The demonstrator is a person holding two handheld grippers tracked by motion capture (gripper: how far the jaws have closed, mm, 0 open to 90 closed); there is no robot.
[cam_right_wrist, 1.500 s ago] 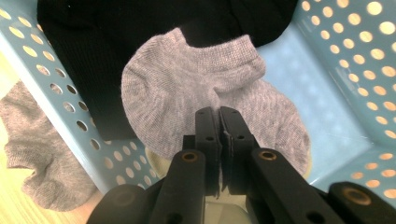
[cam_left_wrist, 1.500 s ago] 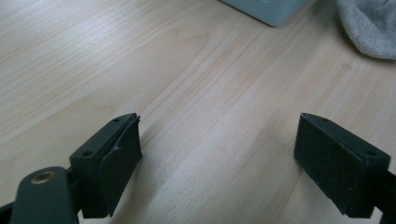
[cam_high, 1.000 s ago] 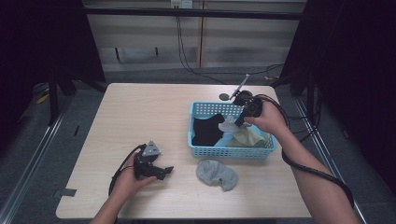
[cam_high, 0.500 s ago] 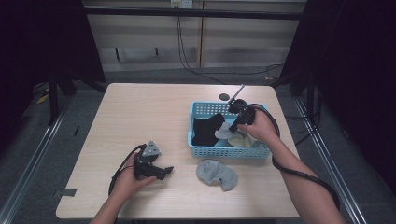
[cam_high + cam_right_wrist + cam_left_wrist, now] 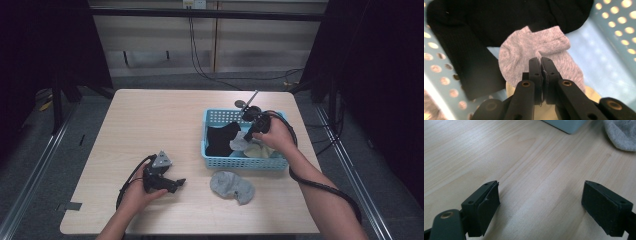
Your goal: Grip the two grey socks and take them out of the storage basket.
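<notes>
A light blue basket (image 5: pixel 245 162) stands right of the table's middle, holding a black sock (image 5: pixel 220 140), a small grey sock (image 5: pixel 240 145) and a cream sock (image 5: pixel 260 150). My right gripper (image 5: pixel 248 136) reaches into the basket from its far right. In the right gripper view its jaws (image 5: pixel 541 60) are pressed together on a fold of the grey sock (image 5: pixel 524 52), which lies over the black sock (image 5: pixel 474 37). My left gripper (image 5: pixel 175 184) rests low on the table at the front left. Its jaws (image 5: pixel 541 197) stand wide apart with bare wood between them.
Another grey sock (image 5: pixel 231 185) lies on the table just in front of the basket, seen from the left gripper as a grey edge (image 5: pixel 621 132) beside the basket's corner (image 5: pixel 566 125). A small dark object (image 5: pixel 240 104) sits behind the basket. Cables trail from both grippers.
My right gripper has moved a little left and lower into the basket, still holding the grey sock. The left gripper has stayed put.
</notes>
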